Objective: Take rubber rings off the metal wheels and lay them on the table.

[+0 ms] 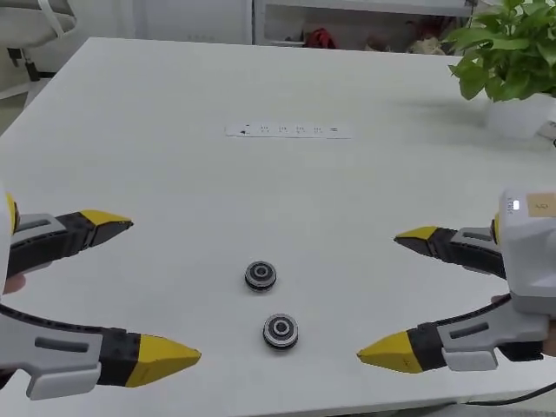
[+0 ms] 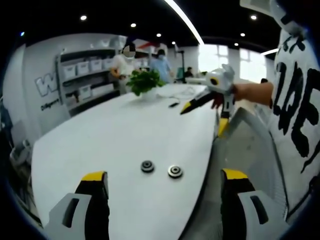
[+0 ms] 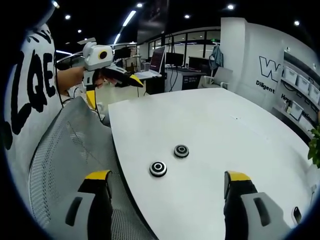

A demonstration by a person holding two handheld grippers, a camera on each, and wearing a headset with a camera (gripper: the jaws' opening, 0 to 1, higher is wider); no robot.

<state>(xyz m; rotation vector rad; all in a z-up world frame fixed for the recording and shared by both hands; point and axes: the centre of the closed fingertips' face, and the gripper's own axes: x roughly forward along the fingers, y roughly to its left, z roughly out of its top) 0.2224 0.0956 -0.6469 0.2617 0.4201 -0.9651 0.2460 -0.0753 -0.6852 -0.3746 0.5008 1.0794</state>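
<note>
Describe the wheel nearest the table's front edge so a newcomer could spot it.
On the white table, look at the person's side, opposite the power strip. Two small dark-rimmed wheels lie close together there. The near wheel is the one closest to the table's edge; the other wheel lies just beyond it, slightly left.

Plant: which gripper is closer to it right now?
Right. The right gripper hovers on the same side as the plant; the left gripper hovers across the table.

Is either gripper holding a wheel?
No: the far wheel and near wheel lie on the table between the open left gripper and right gripper.
</note>
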